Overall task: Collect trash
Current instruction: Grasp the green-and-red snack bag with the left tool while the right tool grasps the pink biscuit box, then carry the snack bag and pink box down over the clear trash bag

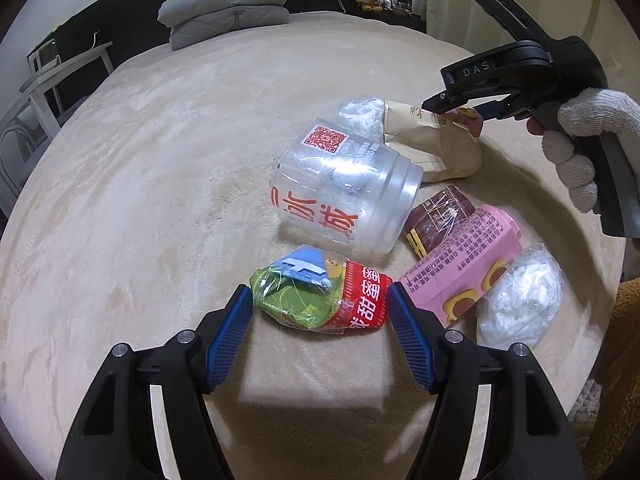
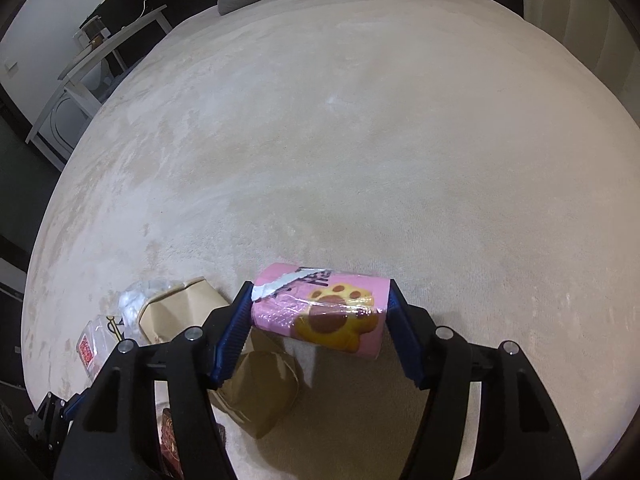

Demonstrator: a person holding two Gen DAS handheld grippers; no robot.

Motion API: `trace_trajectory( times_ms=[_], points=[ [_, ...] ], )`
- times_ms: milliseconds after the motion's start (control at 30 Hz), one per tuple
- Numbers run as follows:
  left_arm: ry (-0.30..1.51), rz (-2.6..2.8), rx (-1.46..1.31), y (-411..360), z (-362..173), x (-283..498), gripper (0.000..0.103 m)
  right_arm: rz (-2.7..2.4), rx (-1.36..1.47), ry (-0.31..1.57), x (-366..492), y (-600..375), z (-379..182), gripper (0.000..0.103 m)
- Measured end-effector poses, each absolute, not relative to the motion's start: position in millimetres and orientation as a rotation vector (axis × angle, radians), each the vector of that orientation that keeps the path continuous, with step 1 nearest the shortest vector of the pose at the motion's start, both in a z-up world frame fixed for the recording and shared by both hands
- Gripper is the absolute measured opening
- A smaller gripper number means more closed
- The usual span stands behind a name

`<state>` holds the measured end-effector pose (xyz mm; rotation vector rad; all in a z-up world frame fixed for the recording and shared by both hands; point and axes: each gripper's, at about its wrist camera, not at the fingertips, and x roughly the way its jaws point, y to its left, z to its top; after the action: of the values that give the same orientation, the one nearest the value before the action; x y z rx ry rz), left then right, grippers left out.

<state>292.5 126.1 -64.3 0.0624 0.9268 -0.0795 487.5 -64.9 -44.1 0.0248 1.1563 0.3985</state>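
We hold two pieces of trash at once over the beige bed cover (image 1: 160, 184). Our left gripper (image 1: 320, 304) is clamped on a crumpled green and red snack wrapper (image 1: 320, 296), both blue pads pressing its ends, and the wrapper sits low over the cover at the near edge of the litter pile. Our right gripper (image 2: 320, 312) has its pads against the two ends of a pink paw-print packet (image 2: 324, 312), lifted clear of the cover. The rest of the pile lies between and beside them: a clear plastic cup (image 1: 344, 196) on its side, a brown paper bag (image 1: 432, 148), a dark brown wrapper (image 1: 436, 220), a pink carton (image 1: 464, 264) and a knotted white plastic bag (image 1: 520, 296). The risk we see is slippage: both held items are soft, glossy film squeezed end to end, so they may buckle and slide out as we carry them. The cup could also roll off if we nudge it.
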Motion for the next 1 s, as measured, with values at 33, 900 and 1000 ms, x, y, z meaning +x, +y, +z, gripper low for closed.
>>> trace_trajectory(
  times_ms=[33,900,1000],
  points=[
    [0.926,-0.079,0.071,125,-65,294,0.068,0.402,0.025,1.155,485,-67,-43,0.063],
    [0.864,-0.055,0.139,119,-63,294,0.066,0.446,0.066,1.139,449,-111,-28,0.063],
    [0.851,-0.039,0.121,121,-57,289,0.066,0.454,0.076,1.131,442,-116,-27,0.063]
  ],
)
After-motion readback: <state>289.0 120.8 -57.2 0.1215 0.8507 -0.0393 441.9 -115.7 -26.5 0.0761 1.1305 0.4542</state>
